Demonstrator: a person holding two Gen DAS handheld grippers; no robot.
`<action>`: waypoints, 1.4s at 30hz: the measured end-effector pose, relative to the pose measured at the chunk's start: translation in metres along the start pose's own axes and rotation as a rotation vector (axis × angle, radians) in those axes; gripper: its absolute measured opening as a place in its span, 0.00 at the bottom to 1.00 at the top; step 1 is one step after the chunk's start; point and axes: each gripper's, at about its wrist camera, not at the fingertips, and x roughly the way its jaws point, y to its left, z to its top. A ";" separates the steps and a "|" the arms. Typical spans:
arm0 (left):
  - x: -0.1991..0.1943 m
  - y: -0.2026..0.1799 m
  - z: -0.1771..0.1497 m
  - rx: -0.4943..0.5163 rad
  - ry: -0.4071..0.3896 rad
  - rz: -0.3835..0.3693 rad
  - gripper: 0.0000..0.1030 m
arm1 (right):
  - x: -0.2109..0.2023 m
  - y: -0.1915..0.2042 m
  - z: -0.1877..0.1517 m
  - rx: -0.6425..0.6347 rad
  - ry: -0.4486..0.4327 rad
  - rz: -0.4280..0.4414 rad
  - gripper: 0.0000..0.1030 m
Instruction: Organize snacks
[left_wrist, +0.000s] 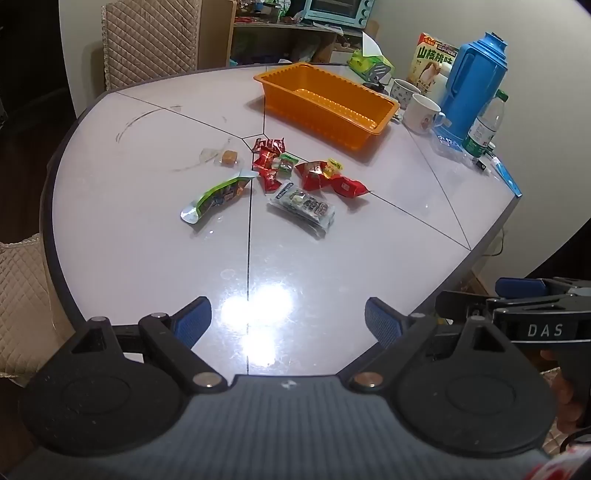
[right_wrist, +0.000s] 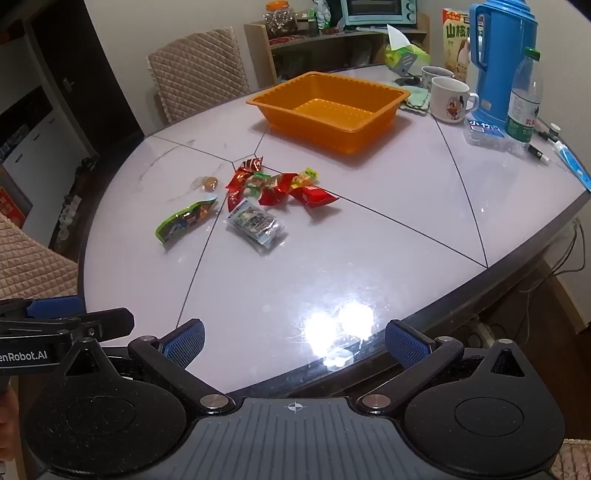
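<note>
Two views show one pale round table (left_wrist: 129, 236) from its near edge.

Left wrist view: the left gripper (left_wrist: 288, 319) hangs over the near rim with its blue pads spread wide and nothing between them. Mid-table lies a loose heap of snacks (left_wrist: 295, 173): several red packets (left_wrist: 347, 184) bunched together, a green packet (left_wrist: 218, 197) lying apart to the left of the heap, and a clear packet (left_wrist: 303, 206) just in front of it. A small brown candy (left_wrist: 228, 157) in clear wrap sits off to the left, apart from the rest. Beyond the heap, well apart from it, stands an orange tray (left_wrist: 277, 79), nothing showing inside it. Right of the tray are two mugs (left_wrist: 421, 110), a blue flask (left_wrist: 476, 81), a bottle (left_wrist: 485, 125) and a carton (left_wrist: 432, 59). The right gripper (left_wrist: 517, 299) enters at the right edge, seen from the side.

Right wrist view: the right gripper (right_wrist: 295, 341) also hangs above the near rim, pads wide apart and holding nothing. The snacks (right_wrist: 273, 188) lie in the same cluster at mid-table, the green packet (right_wrist: 184, 219) to the left, the clear packet (right_wrist: 256, 223) nearest. The tray (right_wrist: 258, 101) stands behind them, near the far side. The mugs (right_wrist: 448, 99), flask (right_wrist: 506, 55) and bottle (right_wrist: 522, 99) crowd the far right. The left gripper (right_wrist: 74, 314) shows at the left edge. A padded chair (right_wrist: 199, 70) stands behind the table.
</note>
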 end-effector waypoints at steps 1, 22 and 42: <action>0.000 0.000 0.000 0.001 0.000 0.001 0.86 | 0.000 0.000 0.000 0.000 0.002 -0.001 1.00; 0.003 -0.001 0.005 -0.013 0.002 0.012 0.87 | 0.006 -0.001 0.008 -0.014 0.000 0.016 1.00; 0.002 0.001 0.010 -0.027 0.003 0.027 0.87 | 0.011 -0.001 0.012 -0.022 0.008 0.026 1.00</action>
